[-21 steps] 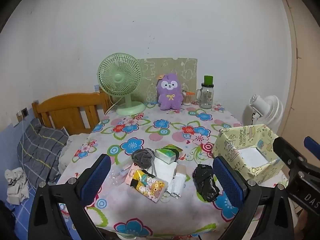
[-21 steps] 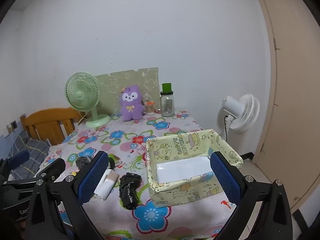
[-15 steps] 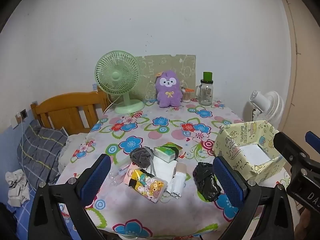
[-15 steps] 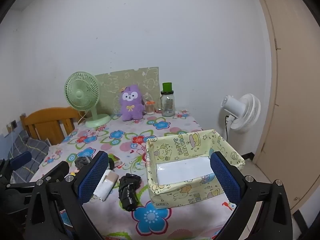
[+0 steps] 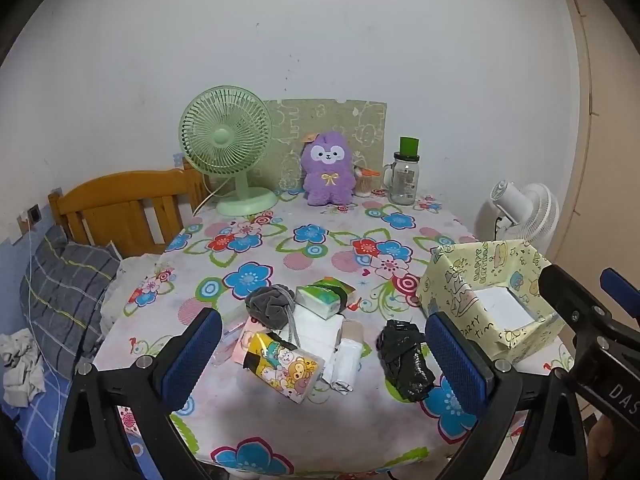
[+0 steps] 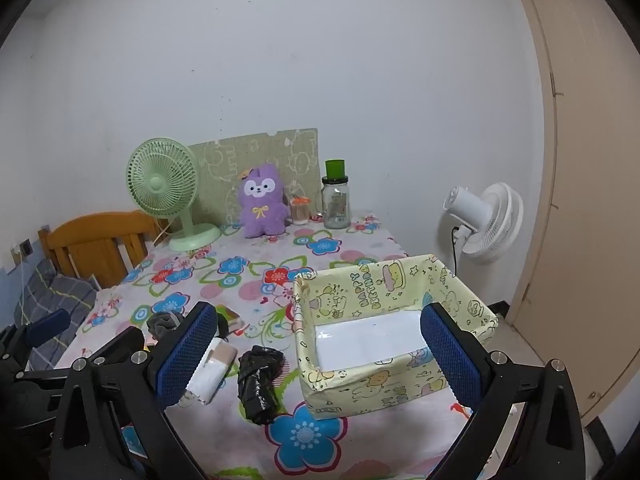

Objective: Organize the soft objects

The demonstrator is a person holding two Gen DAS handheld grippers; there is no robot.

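The left gripper [image 5: 322, 350] stood wide open and empty, aimed down at the soft clutter: a cartoon-print tissue pack [image 5: 282, 366], a grey pouch [image 5: 270, 306] and a black bag [image 5: 404, 362], the bag's long axis running away from the camera. The right gripper [image 6: 318, 350], equally open, faced the empty yellow paper box [image 6: 400, 276]. All lay on a floral tablecloth [image 5: 320, 236] before a white wall.

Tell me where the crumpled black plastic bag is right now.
The crumpled black plastic bag lies near the table's front edge, between the white roll on its left and the yellow paper box on its right in both views.
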